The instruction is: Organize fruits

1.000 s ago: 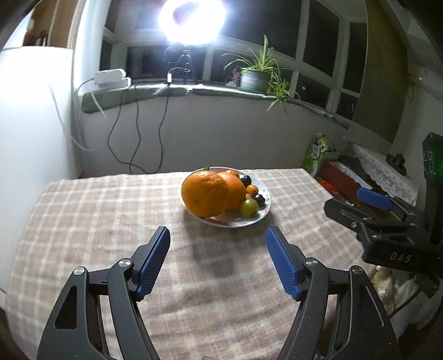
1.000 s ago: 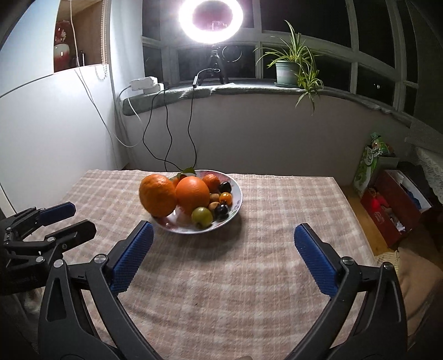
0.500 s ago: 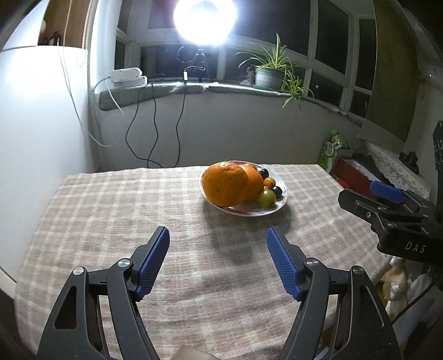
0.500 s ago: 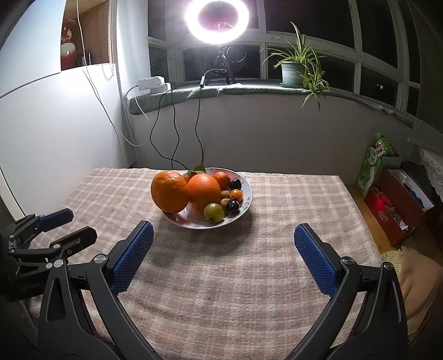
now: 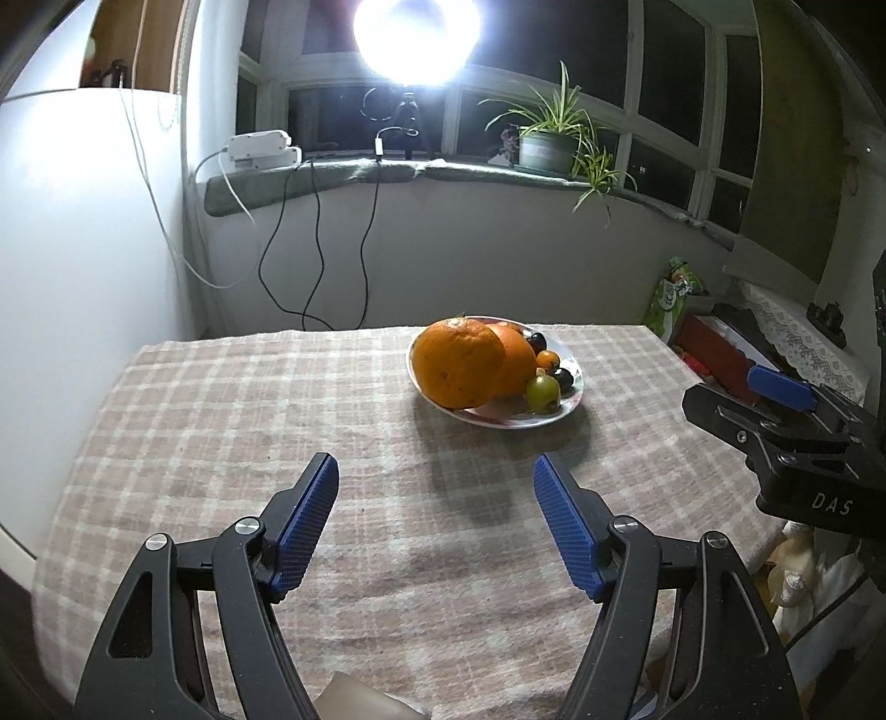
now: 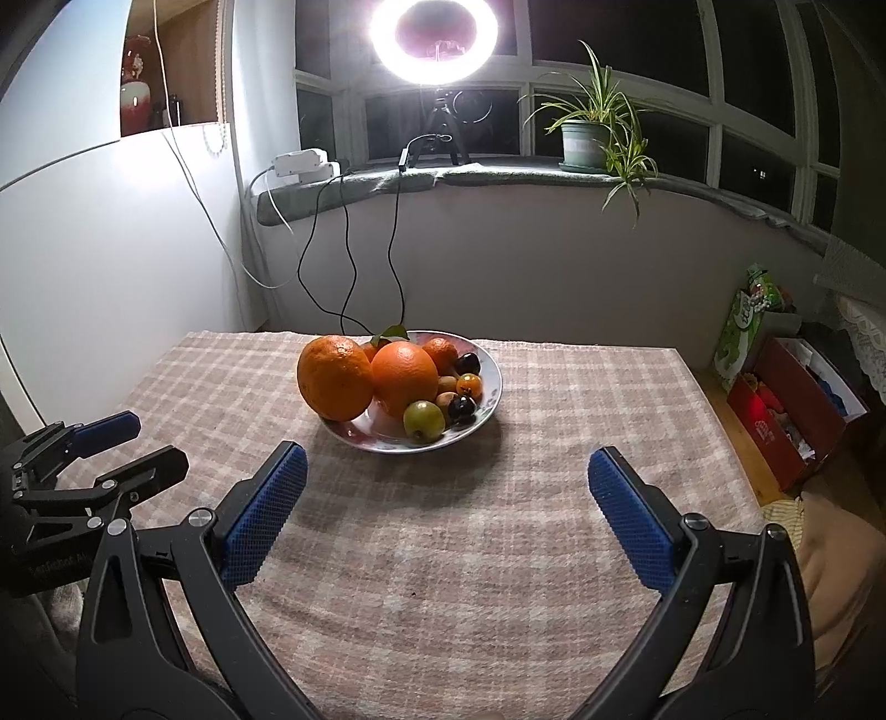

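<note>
A white plate point(image 6: 487, 412) point(image 5: 576, 387) sits on the checked tablecloth point(image 6: 470, 554) toward the far side. It holds two large oranges point(image 6: 335, 378) point(image 6: 404, 378) point(image 5: 457, 363), a smaller orange point(image 6: 441, 353), a green fruit point(image 6: 423, 420) point(image 5: 542, 392), and several small dark, brown and orange fruits. My left gripper point(image 5: 436, 520) is open and empty, well short of the plate. My right gripper point(image 6: 443, 509) is open and empty, in front of the plate. Each gripper shows at the edge of the other's view.
A ring light point(image 6: 434, 39) on a tripod, a potted plant point(image 6: 581, 138) and a power strip point(image 6: 302, 163) with hanging cables stand on the windowsill behind the table. A white panel point(image 6: 111, 232) is at the left. Boxes and bags point(image 6: 786, 399) lie on the floor right.
Both grippers have pulled back and risen from the plate, which now looks smaller and farther away. Both stayed open and empty. The fruits have not moved.
</note>
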### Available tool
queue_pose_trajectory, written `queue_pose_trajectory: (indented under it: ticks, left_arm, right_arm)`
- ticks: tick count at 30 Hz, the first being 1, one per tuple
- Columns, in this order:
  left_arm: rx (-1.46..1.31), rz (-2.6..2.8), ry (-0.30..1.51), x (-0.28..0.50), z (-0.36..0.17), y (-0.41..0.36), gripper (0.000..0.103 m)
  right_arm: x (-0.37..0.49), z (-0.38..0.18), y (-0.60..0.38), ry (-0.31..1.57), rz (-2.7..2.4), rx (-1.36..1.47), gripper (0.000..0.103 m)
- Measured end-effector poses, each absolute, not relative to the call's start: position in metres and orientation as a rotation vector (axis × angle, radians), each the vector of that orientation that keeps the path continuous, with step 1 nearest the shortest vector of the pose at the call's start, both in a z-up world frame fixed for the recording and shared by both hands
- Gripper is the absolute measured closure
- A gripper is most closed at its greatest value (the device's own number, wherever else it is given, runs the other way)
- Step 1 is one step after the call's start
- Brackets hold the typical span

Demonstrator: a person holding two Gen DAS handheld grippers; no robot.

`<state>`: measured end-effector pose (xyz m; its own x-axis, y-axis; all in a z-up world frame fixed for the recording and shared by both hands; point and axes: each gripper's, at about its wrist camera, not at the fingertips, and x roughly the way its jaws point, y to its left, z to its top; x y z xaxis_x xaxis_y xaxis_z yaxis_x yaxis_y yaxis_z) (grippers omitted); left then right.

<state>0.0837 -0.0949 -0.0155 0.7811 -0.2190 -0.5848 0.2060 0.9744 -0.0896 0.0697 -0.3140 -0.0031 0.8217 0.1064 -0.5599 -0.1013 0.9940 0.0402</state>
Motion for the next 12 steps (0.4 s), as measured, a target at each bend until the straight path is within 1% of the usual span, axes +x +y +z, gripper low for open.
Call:
queue_pose_trajectory:
  ticks: [12]
  left_arm:
    - [-0.025,-0.230,0.631,0.0840,-0.0168,-0.0939,0.030]
  right_arm:
    - [0.0734,-0.0107,-0.3142,0.610,0.111,0.012,0.000]
